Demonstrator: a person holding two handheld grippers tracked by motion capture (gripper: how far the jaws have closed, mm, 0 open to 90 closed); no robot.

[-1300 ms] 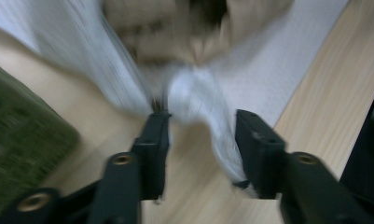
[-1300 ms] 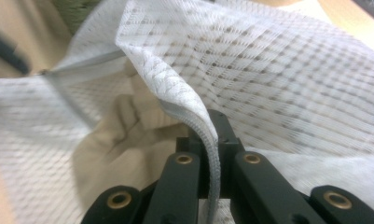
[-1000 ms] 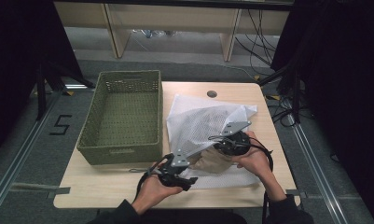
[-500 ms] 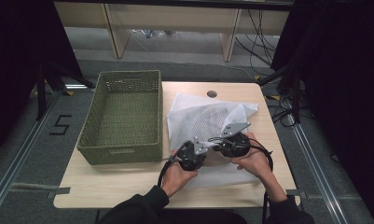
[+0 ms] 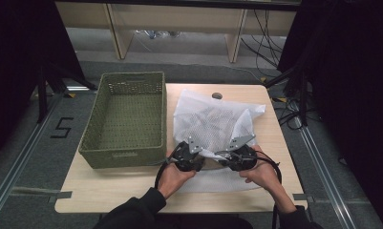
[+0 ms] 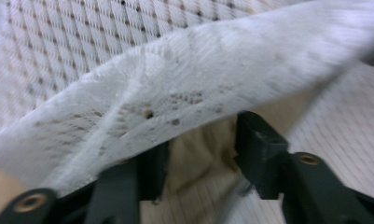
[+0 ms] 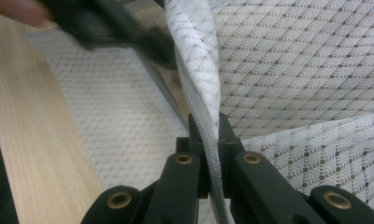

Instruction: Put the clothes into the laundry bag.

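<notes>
**Both hand-held grippers at the near edge of the mesh bag**

My right hand-held gripper (image 7: 208, 140) is pressed together on the hem of the white mesh bag (image 5: 213, 121) — in the right gripper view the thick seam runs straight up between the two jaws, pinched tight. My left hand-held gripper (image 6: 198, 149) stands half spread; its jaws have just been opening, and in the left gripper view a band of the bag's edge drapes across in front of them without either jaw pressing on it. In the high view the two sit near each other, left (image 5: 188, 155) and right (image 5: 238, 155), over the bag's near side.

The bag lies flat on the counter (image 5: 108, 191), its far corner reaching close to the dark round cap (image 5: 217, 95) by the counter's back edge. To its left the green basket (image 5: 124, 119) stands just beside it, its right wall close to the bag's left edge. Bare wood shows on the bag's right up to the counter's right edge, and a strip lies open along the near edge below my hands.
</notes>
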